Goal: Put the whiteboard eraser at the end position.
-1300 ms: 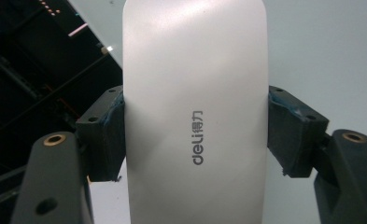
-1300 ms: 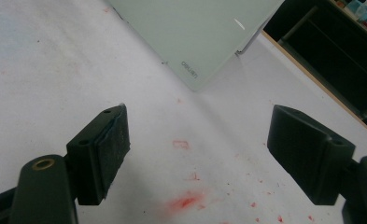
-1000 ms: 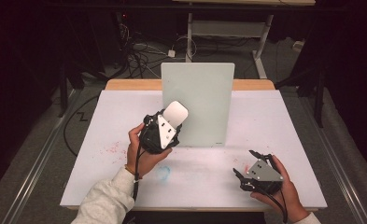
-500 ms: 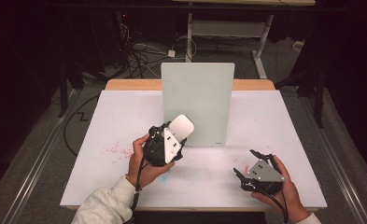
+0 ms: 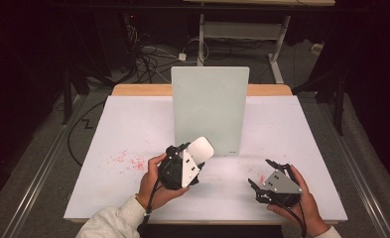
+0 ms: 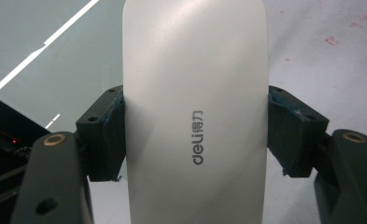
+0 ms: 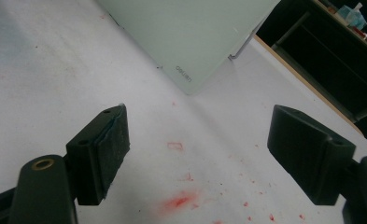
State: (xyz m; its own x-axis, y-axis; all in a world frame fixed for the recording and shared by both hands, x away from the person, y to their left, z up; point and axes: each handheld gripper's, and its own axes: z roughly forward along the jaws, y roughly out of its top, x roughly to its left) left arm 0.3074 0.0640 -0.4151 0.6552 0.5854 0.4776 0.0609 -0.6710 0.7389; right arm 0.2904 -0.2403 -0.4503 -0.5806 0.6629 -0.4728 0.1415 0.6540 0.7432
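The left gripper (image 5: pixel 192 157) was closed on a white eraser (image 5: pixel 201 147), its jaws pressing the two long sides, with the printed face turned toward the camera in the left gripper view (image 6: pixel 195 107). It was held above the worktop (image 5: pixel 133 129), just near and left of the upright pale green board (image 5: pixel 210 109) standing at the middle. The right gripper (image 5: pixel 267 173) rested at the near right with its jaws wide apart and nothing between them, above faint red smudges (image 7: pixel 179 200). The step in hand looked like bringing the eraser to the board; to do it well, the flat face should probably meet the board squarely, with light pressure so the board would not tip backward.
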